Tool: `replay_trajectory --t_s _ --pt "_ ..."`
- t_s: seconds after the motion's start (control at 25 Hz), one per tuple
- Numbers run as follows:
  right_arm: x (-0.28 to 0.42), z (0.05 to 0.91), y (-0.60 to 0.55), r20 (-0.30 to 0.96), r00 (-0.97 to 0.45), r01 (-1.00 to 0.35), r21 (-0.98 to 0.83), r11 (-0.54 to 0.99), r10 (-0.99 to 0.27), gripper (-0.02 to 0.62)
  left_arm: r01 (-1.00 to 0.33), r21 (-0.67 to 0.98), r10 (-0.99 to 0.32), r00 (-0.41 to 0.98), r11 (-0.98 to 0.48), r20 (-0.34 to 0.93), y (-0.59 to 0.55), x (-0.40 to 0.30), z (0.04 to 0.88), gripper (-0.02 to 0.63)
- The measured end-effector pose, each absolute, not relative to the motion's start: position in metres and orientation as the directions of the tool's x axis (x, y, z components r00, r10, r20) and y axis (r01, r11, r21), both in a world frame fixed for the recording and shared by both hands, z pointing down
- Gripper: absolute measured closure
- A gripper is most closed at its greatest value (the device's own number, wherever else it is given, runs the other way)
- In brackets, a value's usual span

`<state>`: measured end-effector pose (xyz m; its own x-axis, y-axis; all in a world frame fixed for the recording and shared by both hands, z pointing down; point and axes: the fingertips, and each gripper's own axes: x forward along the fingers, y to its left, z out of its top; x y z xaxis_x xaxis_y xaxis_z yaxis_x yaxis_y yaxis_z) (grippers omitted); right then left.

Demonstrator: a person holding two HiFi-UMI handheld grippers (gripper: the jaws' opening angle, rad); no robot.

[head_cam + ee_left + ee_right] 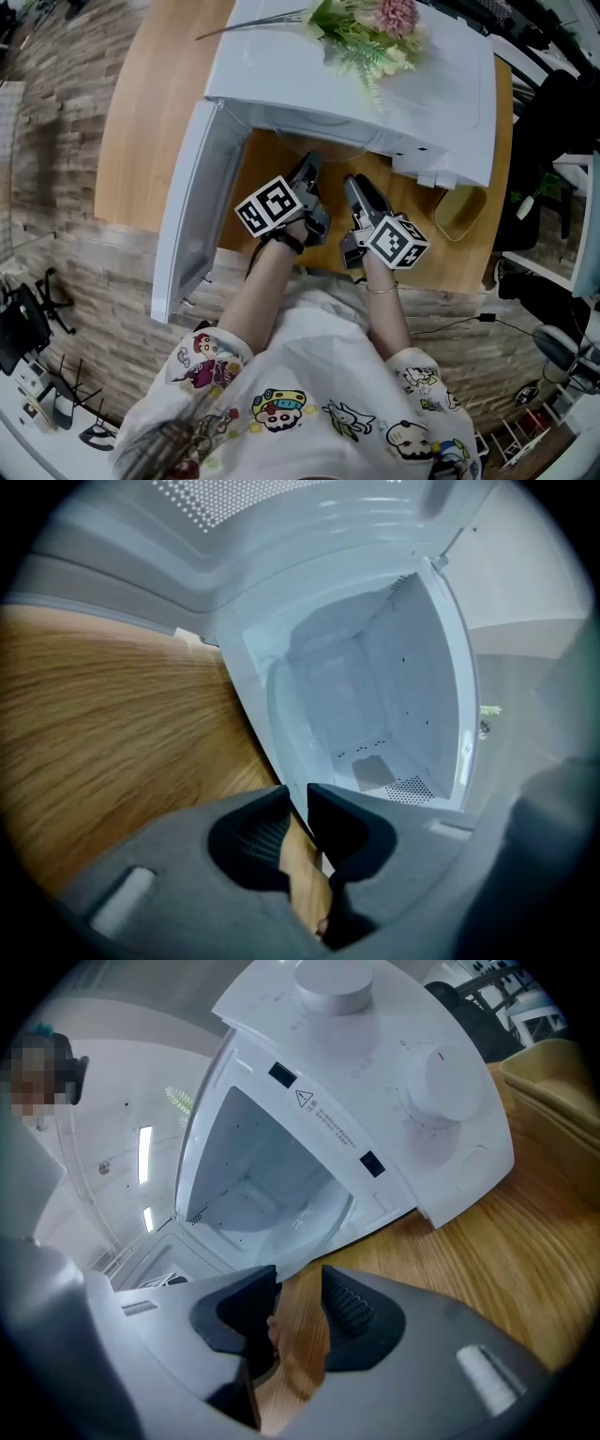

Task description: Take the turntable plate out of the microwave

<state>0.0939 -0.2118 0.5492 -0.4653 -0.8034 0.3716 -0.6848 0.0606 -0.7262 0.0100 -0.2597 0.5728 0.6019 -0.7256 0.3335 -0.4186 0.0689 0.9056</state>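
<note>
A white microwave [412, 84] stands on a wooden table [150, 112] with its door [192, 202] swung open to the left. The clear glass turntable plate [328, 150] sticks out of the cavity mouth, and its curved rim [349, 1206] shows in the right gripper view. My left gripper [309, 171] is at the plate's near left rim, jaws turned one above the other; my left gripper [298, 799] has a narrow gap pinching a thin pale edge. My right gripper [354, 185] is at the near right rim. My right gripper [300, 1288] stands open, the rim just at one jaw tip.
Artificial flowers [370, 33] lie on top of the microwave. A yellow container [459, 211] stands on the table to the right. The microwave's two knobs [441, 1082] face the right gripper. The table's front edge runs just behind both grippers, at the person's body.
</note>
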Motion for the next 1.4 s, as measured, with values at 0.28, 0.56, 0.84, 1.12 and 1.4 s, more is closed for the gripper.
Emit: replay_trajectory --t_s 0.28,0.56,0.84,1.12,1.4 --pt "0.086 0.559 -0.215 0.372 -0.480 -0.650 -0.759 0.038 -0.794 0.443 -0.410 0.908 -0.713 0.613 0.082 0.341 -0.242 0.006 0.573 0.552" --pt "0.082 0.571 -0.222 0.364 -0.490 -0.595 -0.804 -0.002 -0.792 0.443 -0.380 0.919 -0.706 0.622 0.107 0.340 -0.228 0.004 0.573 0.557" --pt "0.074 0.576 -0.234 0.324 -0.499 -0.505 -0.863 -0.034 -0.804 0.442 -0.372 0.922 -0.706 0.624 0.108 0.335 -0.215 0.003 0.572 0.555" --pt "0.073 0.572 -0.247 0.291 -0.489 -0.464 -0.885 -0.037 -0.822 0.445 -0.343 0.935 -0.725 0.622 0.090 0.298 -0.222 0.001 0.570 0.520" --pt "0.076 0.570 -0.261 0.254 -0.488 -0.392 -0.919 -0.051 -0.835 0.449 -0.358 0.929 -0.765 0.571 0.094 0.297 -0.254 -0.008 0.574 0.494"
